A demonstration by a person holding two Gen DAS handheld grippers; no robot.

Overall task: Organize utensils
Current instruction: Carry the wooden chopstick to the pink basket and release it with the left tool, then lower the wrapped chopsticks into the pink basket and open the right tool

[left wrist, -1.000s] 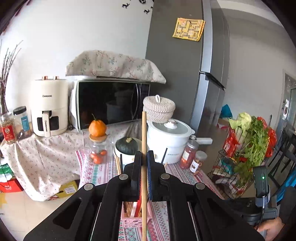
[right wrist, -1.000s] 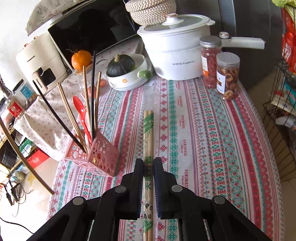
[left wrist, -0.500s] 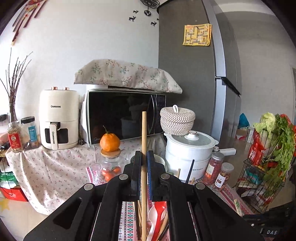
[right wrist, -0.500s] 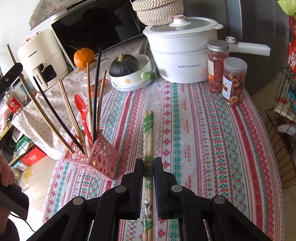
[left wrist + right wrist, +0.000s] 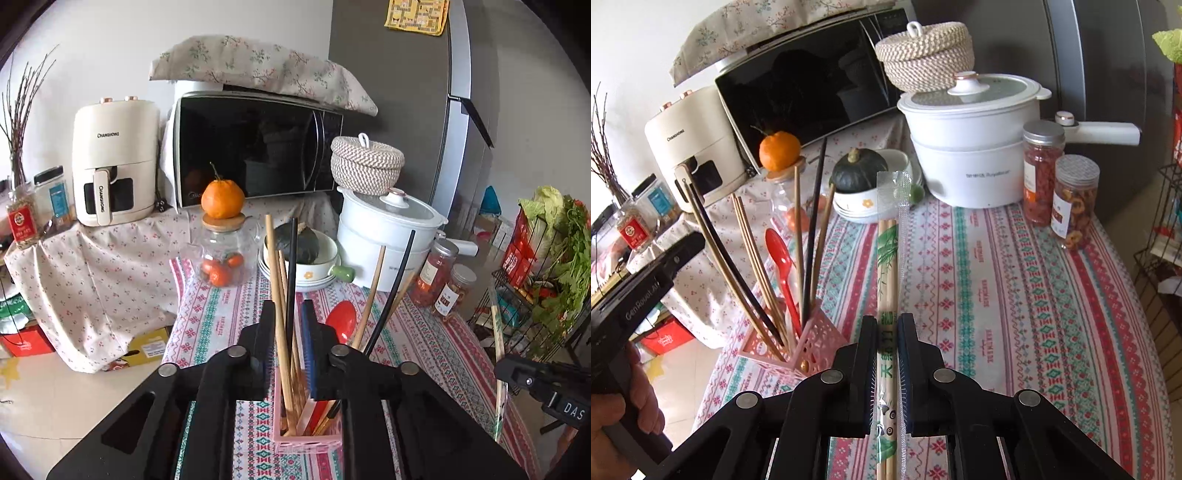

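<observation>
Two downward-tilted grippers: left gripper jaws opening around a chopstick, right gripper clamping wrapped chopsticks.

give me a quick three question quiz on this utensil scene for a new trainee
1. True or false: the right gripper is shut on the wrapped chopsticks.
2. What sits on the lid of the glass jar? A) the orange B) a green squash C) a woven basket
3. Fill in: the left gripper has its jaws opening around a wooden chopstick whose lower end is in the pink ____.

Key
1. True: the pads press on the wrapped pair.
2. A: the orange rests on the lid.
3. Holder: it also contains a red spoon.
</observation>
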